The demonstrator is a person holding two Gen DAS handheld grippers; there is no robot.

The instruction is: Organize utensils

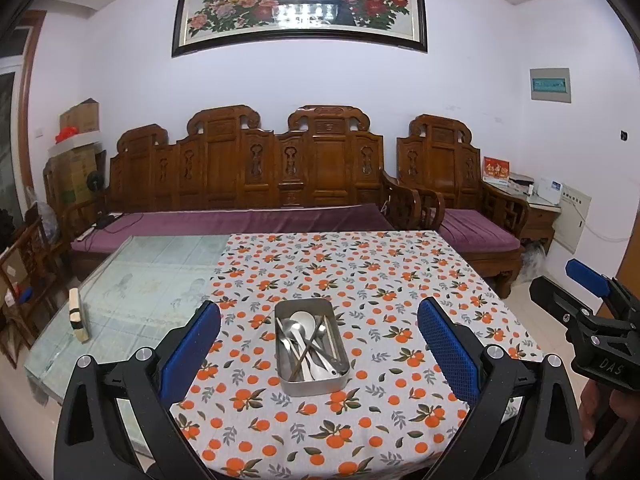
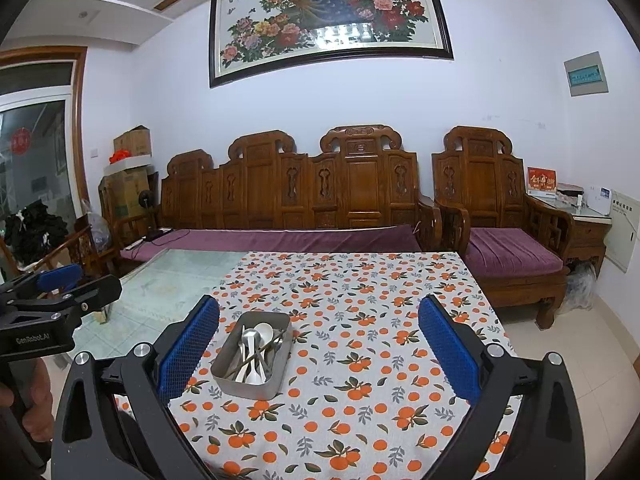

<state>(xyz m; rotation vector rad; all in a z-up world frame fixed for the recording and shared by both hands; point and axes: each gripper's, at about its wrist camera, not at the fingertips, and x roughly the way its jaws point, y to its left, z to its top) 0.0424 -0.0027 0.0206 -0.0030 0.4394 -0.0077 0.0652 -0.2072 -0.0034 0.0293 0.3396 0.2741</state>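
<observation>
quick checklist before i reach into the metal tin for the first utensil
1. Left gripper open, nothing held: ok.
2. Right gripper open, nothing held: ok.
3. Metal tin flat on the tablecloth, upright: ok.
4. Utensils separated enough for a clean single grasp: not ok, they lie crossed in a pile.
5. Sorting destination in view: not ok, none visible.
6. Clear path from either gripper to the tin: ok.

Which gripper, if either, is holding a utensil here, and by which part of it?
Neither. The left gripper and right gripper are both open and empty, above the tablecloth; the utensils lie in the metal tin.
</observation>
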